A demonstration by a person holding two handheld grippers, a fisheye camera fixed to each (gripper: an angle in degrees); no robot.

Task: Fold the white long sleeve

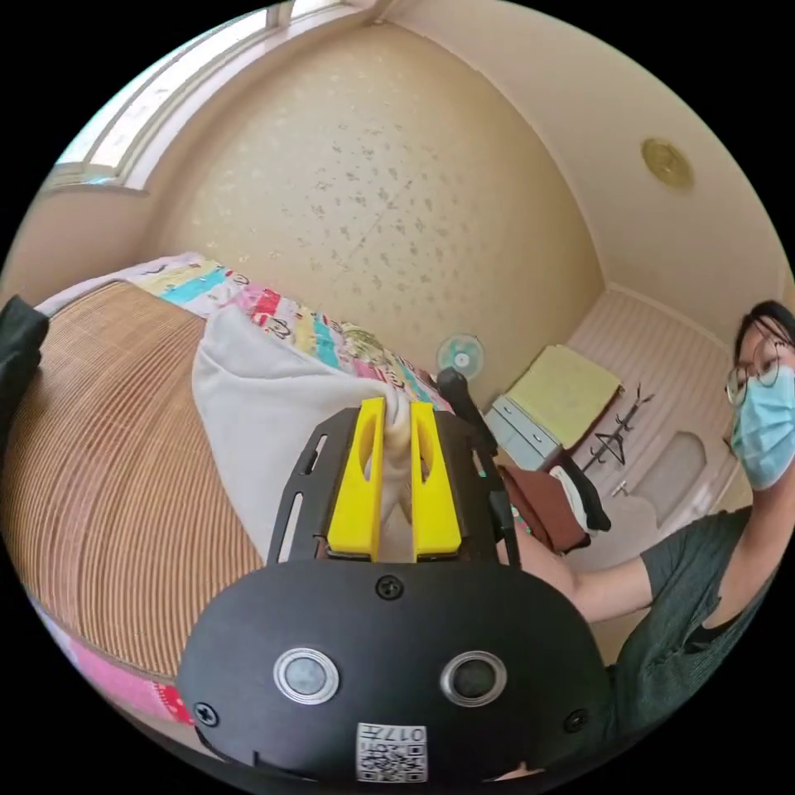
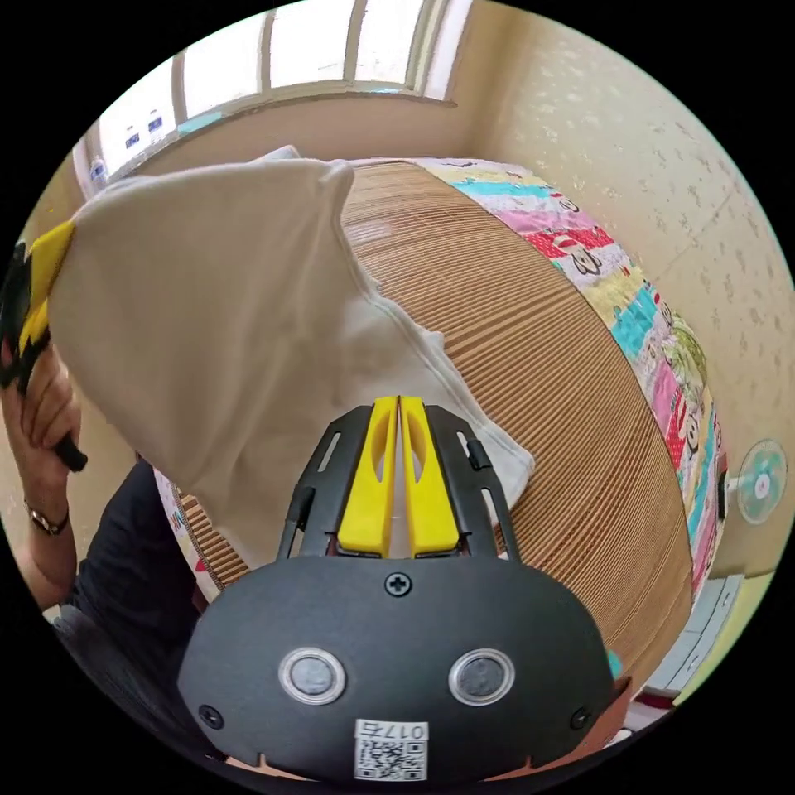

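Note:
The white long sleeve (image 1: 248, 406) hangs lifted above a bed covered by a woven bamboo mat (image 1: 99, 447). In the left gripper view my left gripper (image 1: 397, 407) is shut, with a bunch of the white cloth pinched between its yellow jaws. In the right gripper view my right gripper (image 2: 398, 404) is shut on another part of the garment (image 2: 207, 315), its jaws nearly touching. The cloth stretches taut up to the left gripper (image 2: 33, 298) at the far left edge, held in a hand (image 2: 45, 414). The garment's lower part rests on the mat (image 2: 538, 348).
A patterned colourful sheet (image 2: 654, 315) runs along the bed's wall side. A small fan (image 1: 460, 356), a drawer unit (image 1: 517, 431) and a coat stand (image 1: 613, 431) are past the bed. The person (image 1: 712, 571) stands beside it. A window (image 2: 281, 50) is behind the bed.

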